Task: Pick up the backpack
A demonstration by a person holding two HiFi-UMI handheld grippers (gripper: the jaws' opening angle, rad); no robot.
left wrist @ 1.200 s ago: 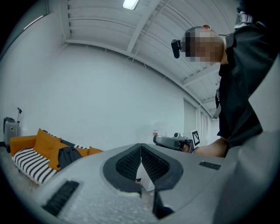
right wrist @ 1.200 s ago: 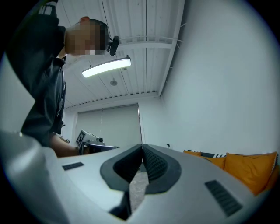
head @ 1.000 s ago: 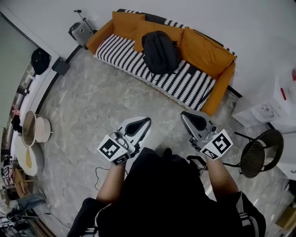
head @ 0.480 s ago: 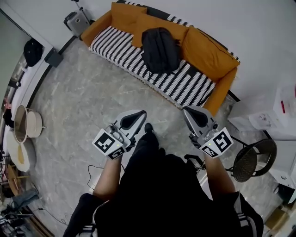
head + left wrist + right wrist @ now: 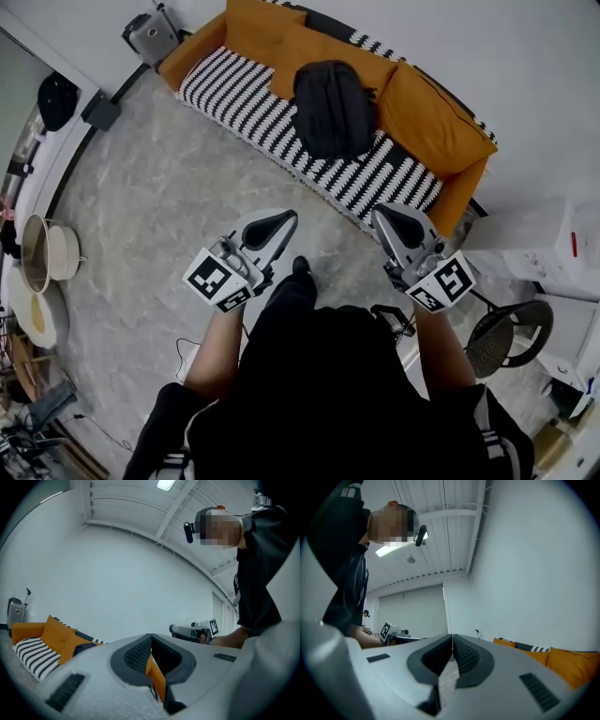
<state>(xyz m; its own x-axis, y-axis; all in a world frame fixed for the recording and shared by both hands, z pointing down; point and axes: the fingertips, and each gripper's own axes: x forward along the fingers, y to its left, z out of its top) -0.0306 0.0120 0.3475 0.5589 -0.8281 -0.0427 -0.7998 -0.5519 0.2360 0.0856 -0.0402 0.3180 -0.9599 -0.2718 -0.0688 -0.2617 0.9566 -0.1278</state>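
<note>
Backpack: a black backpack (image 5: 333,108) lies in the upper middle of the head view. It rests on the striped seat of the sofa (image 5: 234,89), with its far end against the orange cushions (image 5: 436,117).

Left tool: the left tool (image 5: 281,221) is centre left in the head view, held over the grey floor (image 5: 159,206) and aimed toward the sofa. Its jaws are pressed together and grip nothing; only a sliver of orange sofa shows behind the tips.

Right tool: the right tool (image 5: 386,220) is centre right, level with the other. Its jaws are also closed and empty.

Gap: both tools are well apart from the backpack, with bare floor between them and the sofa's front edge.

Stage: I judge this to be the approach. Nothing is grasped yet, and the jaws must open before either tool can take hold.

How it will handle: it looks like soft cloth that will sag and fold when lifted rather than keep its shape. It seems partly filled, so it likely has some weight, though I cannot tell how much. It is neither fragile nor slippery.

Where to take hold: the carry loop at the top or a shoulder strap would give the surest grip. I cannot make out either from here. A pinch of loose fabric would likely slide out.

Risk: trailing straps may snag on the cushions.
</note>
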